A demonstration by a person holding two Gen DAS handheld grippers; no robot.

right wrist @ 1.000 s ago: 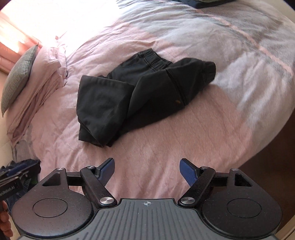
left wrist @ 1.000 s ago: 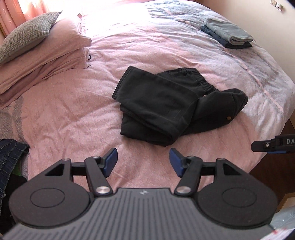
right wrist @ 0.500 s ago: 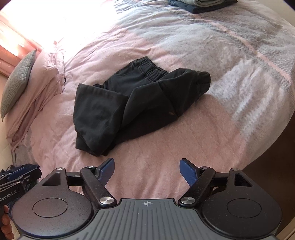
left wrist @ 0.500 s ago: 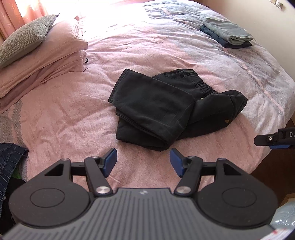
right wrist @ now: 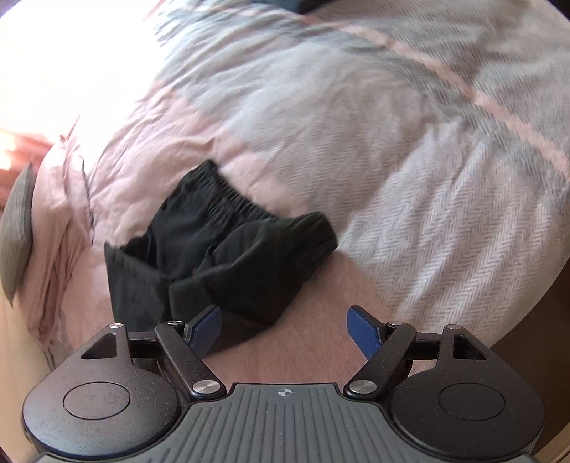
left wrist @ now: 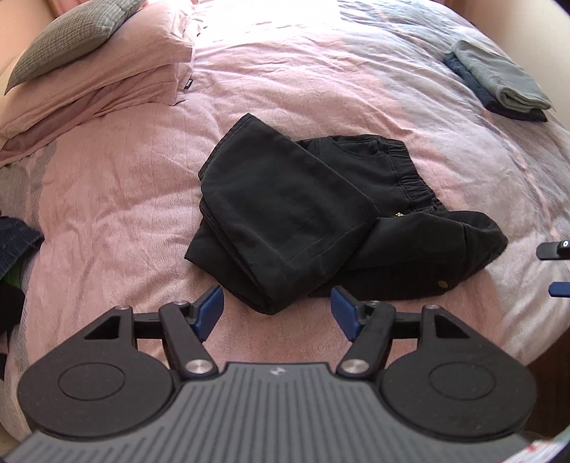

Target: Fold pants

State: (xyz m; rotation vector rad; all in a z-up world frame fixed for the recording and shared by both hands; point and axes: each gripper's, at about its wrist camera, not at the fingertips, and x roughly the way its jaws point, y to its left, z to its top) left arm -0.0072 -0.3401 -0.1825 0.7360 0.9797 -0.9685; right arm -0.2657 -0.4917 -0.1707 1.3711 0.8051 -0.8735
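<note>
Crumpled black pants point(left wrist: 320, 220) lie in a loose heap on the pink bedspread point(left wrist: 117, 199), legs folded over to the left and the elastic waistband toward the far right. My left gripper point(left wrist: 276, 310) hovers just short of the heap's near fold, its jaws opening with nothing between the blue pads. In the blurred right wrist view the same pants point(right wrist: 228, 256) sit ahead and to the left. My right gripper point(right wrist: 285, 327) stands open over the bedspread point(right wrist: 392, 178), its left pad close above the pants' near edge, nothing held.
Pink pillows point(left wrist: 92, 78) with a grey cushion point(left wrist: 71, 32) on top are stacked at the far left. A folded grey and navy pile point(left wrist: 498, 85) lies at the far right. Dark denim point(left wrist: 17, 238) hangs at the bed's left edge. The bed edge drops off at right.
Both grippers have come closer to the pants, which now loom larger. The right view has swung right, putting the pants at its left, and is motion-blurred. The left jaws have widened slightly.
</note>
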